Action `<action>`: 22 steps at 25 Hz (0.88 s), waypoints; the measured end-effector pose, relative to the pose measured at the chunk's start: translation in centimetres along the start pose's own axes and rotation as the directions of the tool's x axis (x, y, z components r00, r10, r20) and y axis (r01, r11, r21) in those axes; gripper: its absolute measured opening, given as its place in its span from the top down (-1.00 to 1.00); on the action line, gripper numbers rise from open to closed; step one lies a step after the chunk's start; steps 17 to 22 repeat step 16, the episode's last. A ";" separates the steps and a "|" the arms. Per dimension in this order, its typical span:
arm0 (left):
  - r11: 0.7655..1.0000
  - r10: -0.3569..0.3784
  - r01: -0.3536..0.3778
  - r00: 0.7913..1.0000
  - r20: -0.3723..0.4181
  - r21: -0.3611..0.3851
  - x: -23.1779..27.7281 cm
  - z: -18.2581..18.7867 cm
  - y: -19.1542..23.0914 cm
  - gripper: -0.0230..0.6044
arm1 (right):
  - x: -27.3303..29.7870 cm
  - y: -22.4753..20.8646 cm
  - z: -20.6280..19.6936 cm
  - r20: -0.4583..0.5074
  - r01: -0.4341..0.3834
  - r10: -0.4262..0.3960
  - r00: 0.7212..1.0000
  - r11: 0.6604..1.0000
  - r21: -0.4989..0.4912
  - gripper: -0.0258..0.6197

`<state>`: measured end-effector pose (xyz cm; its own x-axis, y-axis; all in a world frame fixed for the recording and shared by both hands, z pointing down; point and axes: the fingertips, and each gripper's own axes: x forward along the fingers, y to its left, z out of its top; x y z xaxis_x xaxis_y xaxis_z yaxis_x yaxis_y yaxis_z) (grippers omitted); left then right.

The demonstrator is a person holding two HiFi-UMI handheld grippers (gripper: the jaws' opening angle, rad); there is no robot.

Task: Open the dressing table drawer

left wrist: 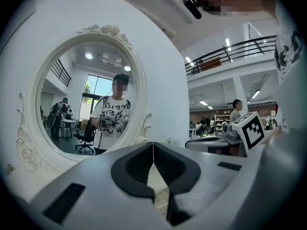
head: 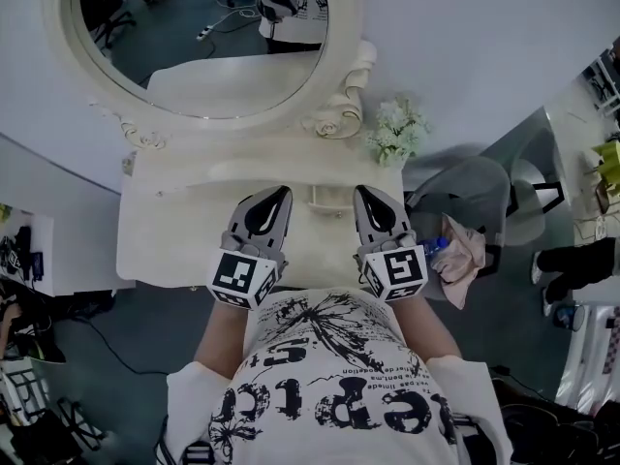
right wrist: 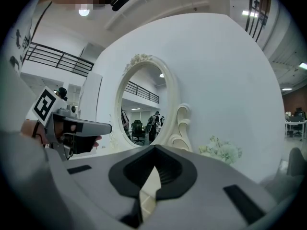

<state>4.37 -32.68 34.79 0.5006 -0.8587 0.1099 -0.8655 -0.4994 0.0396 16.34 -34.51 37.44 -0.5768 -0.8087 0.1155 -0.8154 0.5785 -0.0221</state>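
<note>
The cream dressing table (head: pixel 165 231) stands against a white wall under an oval mirror (head: pixel 203 42). A small cream handle-like fitting (head: pixel 327 199) sits at the middle of its raised back tier; I cannot make out the drawer front itself. My left gripper (head: pixel 281 194) hovers over the tabletop just left of that fitting, and my right gripper (head: pixel 363 194) just right of it. Both point toward the mirror. In the left gripper view the jaws meet in a thin line at the left gripper (left wrist: pixel 153 145), shut on nothing. The right gripper (right wrist: pixel 154 147) is likewise shut with nothing in it.
A bunch of white flowers (head: pixel 397 129) stands at the table's back right corner. To the right is a grey chair (head: pixel 465 192) with a pink cloth (head: pixel 463 258) and a blue bottle (head: pixel 433 248). The person's torso is close against the table's front edge.
</note>
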 end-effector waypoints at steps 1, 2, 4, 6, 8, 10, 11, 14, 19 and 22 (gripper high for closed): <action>1.000 0.001 -0.001 1.000 -0.004 -0.002 0.1 -0.1 0.0 0.86 | 0.0 0.0 -0.1 -0.001 -0.005 0.005 1.000 1.000 -0.004 0.87; 1.000 0.005 -0.005 1.000 -0.009 -0.005 0.1 -0.3 0.1 0.86 | 0.1 0.1 -0.3 0.001 -0.013 0.013 1.000 1.000 -0.004 0.87; 1.000 0.017 -0.017 1.000 -0.017 -0.012 0.2 -0.6 0.2 0.86 | 0.1 0.2 -0.4 0.003 -0.028 0.028 1.000 1.000 -0.002 0.87; 1.000 0.024 -0.024 1.000 -0.019 -0.018 0.3 -0.7 0.3 0.86 | 0.1 0.2 -0.3 0.001 -0.038 0.038 0.999 0.999 -0.012 0.87; 0.999 0.025 -0.025 0.999 -0.021 -0.020 0.6 -0.7 0.2 0.86 | 0.2 0.3 -0.2 0.002 -0.046 0.047 0.999 0.998 -0.032 0.87; 1.000 0.023 -0.023 1.000 -0.020 -0.019 0.8 -0.7 0.1 0.86 | 0.2 0.4 0.0 0.005 -0.054 0.054 0.999 0.997 -0.055 0.87; 1.000 0.021 -0.022 1.000 -0.018 -0.018 0.9 -0.7 0.0 0.86 | 0.3 0.5 0.0 0.007 -0.058 0.059 0.998 0.996 -0.065 0.87; 1.000 0.018 -0.018 1.000 -0.015 -0.016 1.2 -0.6 -0.3 0.86 | 0.5 0.5 0.2 0.010 -0.071 0.072 0.997 0.995 -0.074 0.87; 1.000 0.015 -0.015 1.000 -0.014 -0.017 1.4 -0.5 -0.4 0.86 | 0.6 0.4 0.1 0.008 -0.071 0.071 0.997 0.995 -0.067 0.87; 1.000 0.015 -0.015 1.000 -0.014 -0.017 1.4 -0.5 -0.4 0.86 | 0.6 0.4 0.1 0.008 -0.071 0.071 0.997 0.995 -0.067 0.87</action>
